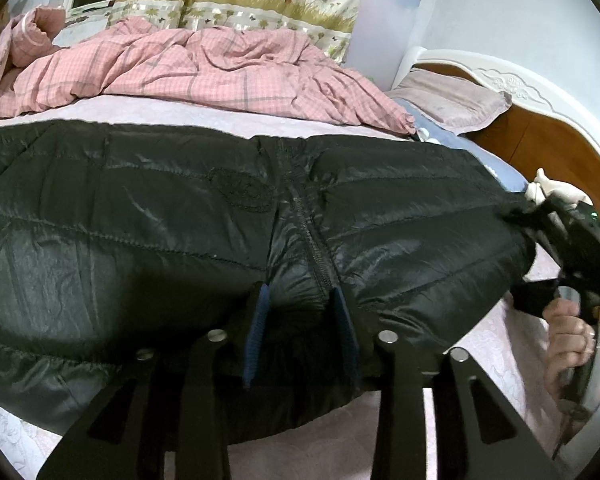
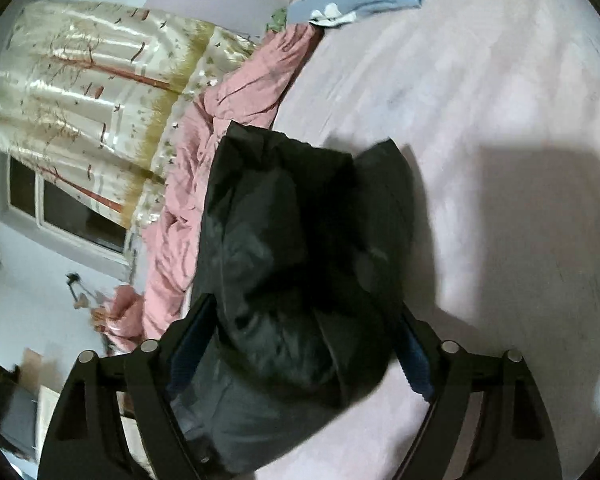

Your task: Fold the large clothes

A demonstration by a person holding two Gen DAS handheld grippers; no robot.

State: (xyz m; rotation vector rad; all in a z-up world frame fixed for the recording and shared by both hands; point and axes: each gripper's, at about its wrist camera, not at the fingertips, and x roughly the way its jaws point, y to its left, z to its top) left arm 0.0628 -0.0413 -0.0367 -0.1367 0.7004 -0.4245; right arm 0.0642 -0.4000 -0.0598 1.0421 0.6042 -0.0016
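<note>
The left gripper (image 1: pixel 300 336) pinches the near hem of the black puffer jacket (image 1: pixel 180 216) by its zip, jaws partly closed on the fabric. The right gripper (image 2: pixel 300 344), jaws wide, has a bunched end of the jacket between its pads, whether pressing I cannot tell. The jacket lies spread on the bed (image 1: pixel 340 452), the pink quilt (image 1: pixel 204 64) behind. Likely mid-fold; next, firm the grip and carry that end across.

You see even indoor light, fisheye bending at the edges, motion blur in the right wrist view, and a hard shadow (image 2: pixel 540 208) on the bed (image 2: pixel 480 100).
</note>
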